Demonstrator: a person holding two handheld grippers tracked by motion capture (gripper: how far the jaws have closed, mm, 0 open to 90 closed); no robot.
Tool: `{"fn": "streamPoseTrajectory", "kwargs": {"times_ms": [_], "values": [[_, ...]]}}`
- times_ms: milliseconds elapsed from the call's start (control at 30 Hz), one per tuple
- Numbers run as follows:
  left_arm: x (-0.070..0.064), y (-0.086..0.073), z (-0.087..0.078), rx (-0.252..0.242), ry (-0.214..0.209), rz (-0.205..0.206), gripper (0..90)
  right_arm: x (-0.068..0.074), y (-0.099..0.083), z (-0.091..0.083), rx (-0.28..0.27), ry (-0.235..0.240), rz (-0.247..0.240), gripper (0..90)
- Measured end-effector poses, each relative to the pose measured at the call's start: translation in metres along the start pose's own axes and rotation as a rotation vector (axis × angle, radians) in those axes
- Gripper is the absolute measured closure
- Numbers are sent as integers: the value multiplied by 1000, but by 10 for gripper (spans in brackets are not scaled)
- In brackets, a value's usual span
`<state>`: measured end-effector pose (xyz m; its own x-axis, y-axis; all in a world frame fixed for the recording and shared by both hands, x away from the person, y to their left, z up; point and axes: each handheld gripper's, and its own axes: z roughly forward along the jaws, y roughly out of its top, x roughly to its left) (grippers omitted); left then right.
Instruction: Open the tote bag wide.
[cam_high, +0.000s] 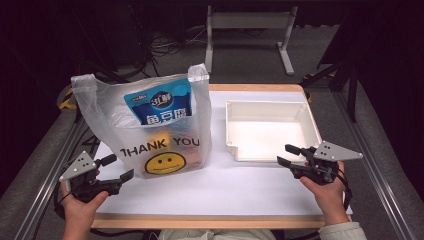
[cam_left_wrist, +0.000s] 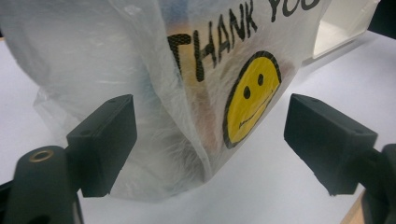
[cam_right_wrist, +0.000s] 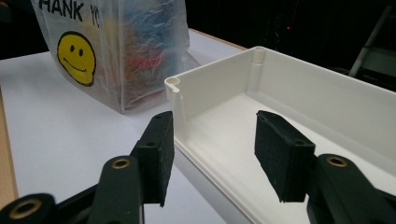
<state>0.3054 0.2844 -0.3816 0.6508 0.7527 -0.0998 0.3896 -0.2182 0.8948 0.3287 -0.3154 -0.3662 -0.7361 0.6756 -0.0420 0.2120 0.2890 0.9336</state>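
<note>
A translucent plastic bag (cam_high: 150, 125) printed THANK YOU with a yellow smiley stands upright on the white table sheet, left of centre. A blue snack packet (cam_high: 159, 106) and other coloured items show through it. My left gripper (cam_high: 116, 167) is open just in front of the bag's lower left corner; in the left gripper view the bag (cam_left_wrist: 187, 93) sits between and beyond the jaws. An empty white tray (cam_high: 270, 131) lies at the right. My right gripper (cam_high: 290, 154) is open at the tray's near right corner, its jaws straddling the tray's rim (cam_right_wrist: 205, 154).
The table's wooden front edge (cam_high: 210, 221) runs close to both hands. Bare white sheet (cam_high: 225, 185) spreads between the grippers. A metal frame stand (cam_high: 250, 30) is on the floor behind the table, with cables beside it.
</note>
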Motion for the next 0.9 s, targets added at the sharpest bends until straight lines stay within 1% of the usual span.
{"fn": "streamPoseTrajectory", "kwargs": {"times_ms": [67,133,167,200,267,300,433,567,600,667,767,900], "values": [[2,2,-4,-3,-11,-16,159,1,1,0,1,3,-2,483],[3,7,-5,28,-22,-53,138,2,2,1,6,1,-7,480],[2,9,-6,48,-21,-56,117,2,1,1,8,1,-6,479],[1,11,-8,57,-13,-44,113,2,1,2,11,0,-4,477],[0,15,-11,62,-13,-40,111,1,1,4,16,3,-1,471],[1,16,-13,58,-10,-38,107,1,1,4,19,2,-3,469],[8,21,-19,48,-1,-65,97,3,0,6,27,4,-6,463],[15,27,-25,30,17,-62,79,4,1,6,30,3,-12,458],[15,27,-25,30,17,-62,78,4,1,6,30,3,-12,458],[20,30,-27,19,21,-62,75,4,1,6,29,4,-13,454],[25,34,-30,7,27,-72,68,4,1,7,29,4,-14,450],[31,38,-32,-31,15,-91,45,5,2,8,32,5,-15,441]]}}
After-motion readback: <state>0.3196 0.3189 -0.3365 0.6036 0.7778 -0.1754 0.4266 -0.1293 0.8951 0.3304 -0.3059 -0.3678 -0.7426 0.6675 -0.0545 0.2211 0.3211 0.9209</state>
